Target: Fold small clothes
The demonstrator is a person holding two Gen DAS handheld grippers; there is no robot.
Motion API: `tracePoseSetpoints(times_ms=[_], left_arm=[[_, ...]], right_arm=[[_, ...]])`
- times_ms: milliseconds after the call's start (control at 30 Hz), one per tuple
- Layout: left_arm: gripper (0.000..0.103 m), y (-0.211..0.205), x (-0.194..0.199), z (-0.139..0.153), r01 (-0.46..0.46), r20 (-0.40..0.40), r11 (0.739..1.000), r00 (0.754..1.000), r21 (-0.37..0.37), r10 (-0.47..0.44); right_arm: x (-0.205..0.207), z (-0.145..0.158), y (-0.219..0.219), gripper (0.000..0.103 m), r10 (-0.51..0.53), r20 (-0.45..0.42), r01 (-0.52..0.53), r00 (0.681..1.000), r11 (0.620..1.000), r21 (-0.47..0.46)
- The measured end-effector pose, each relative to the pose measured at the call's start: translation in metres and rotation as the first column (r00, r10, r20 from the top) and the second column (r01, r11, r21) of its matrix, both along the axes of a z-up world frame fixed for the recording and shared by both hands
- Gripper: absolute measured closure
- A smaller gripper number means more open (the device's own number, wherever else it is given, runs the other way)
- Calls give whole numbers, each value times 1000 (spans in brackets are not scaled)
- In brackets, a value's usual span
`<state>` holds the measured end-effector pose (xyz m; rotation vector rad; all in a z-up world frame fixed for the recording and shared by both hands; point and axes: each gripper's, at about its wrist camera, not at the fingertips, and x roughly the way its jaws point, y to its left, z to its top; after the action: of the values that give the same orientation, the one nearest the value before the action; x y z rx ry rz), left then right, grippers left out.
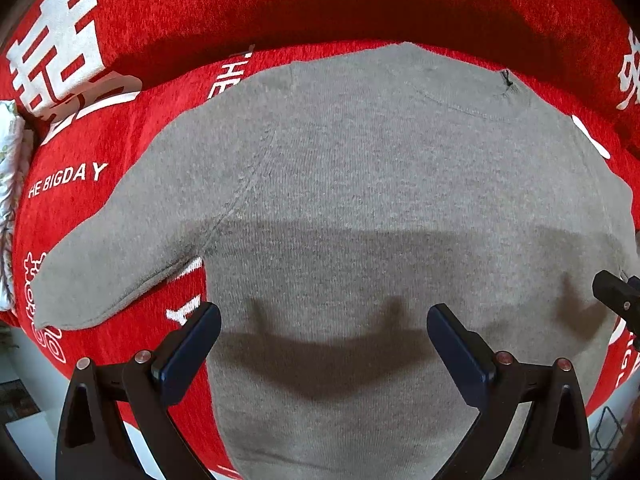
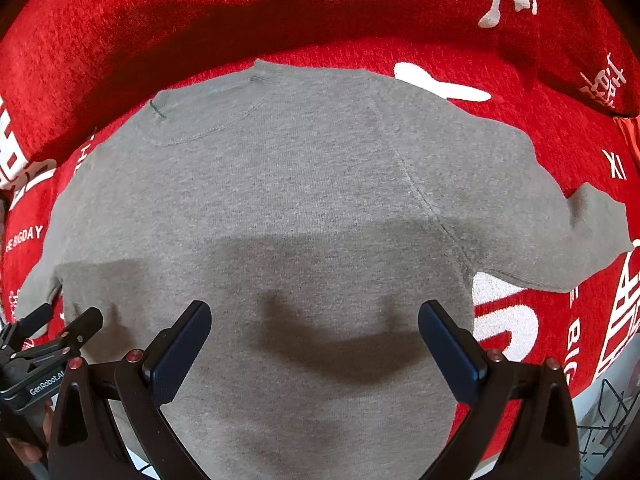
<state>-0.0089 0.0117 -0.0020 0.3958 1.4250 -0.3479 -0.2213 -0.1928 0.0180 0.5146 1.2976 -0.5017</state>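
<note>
A small grey knit sweater [image 1: 360, 184] lies flat, neck away from me, on a red cover; in the right wrist view the grey sweater [image 2: 280, 200] fills the middle. Its left sleeve [image 1: 104, 264] spreads out to the left and its right sleeve [image 2: 560, 232] to the right. My left gripper [image 1: 324, 316] hovers open over the sweater's lower left body, nothing between its fingers. My right gripper [image 2: 314, 312] hovers open over the lower right body, also holding nothing. Each gripper's tip shows at the edge of the other's view.
The red cover [image 1: 80, 152] carries white letters and characters and rises into a back cushion [image 1: 320, 0] behind the sweater. A pale patterned cloth [image 1: 10, 184] lies at the far left. A wire rack [image 2: 608, 412] stands low at the right, off the cover's front edge.
</note>
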Motion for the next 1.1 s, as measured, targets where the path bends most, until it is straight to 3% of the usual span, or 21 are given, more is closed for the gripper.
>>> tracePoseSetpoints(times_ms=[400, 1100], left_arm=[[0, 3, 1, -4, -8, 1, 1000, 1000, -4, 8], [0, 8, 2, -3, -18, -5, 1000, 1000, -8, 18]], right_arm=[[4, -2, 4, 0, 9, -37, -10, 999, 999, -31], [5, 0, 6, 0, 15, -4, -15, 1000, 1000, -8]])
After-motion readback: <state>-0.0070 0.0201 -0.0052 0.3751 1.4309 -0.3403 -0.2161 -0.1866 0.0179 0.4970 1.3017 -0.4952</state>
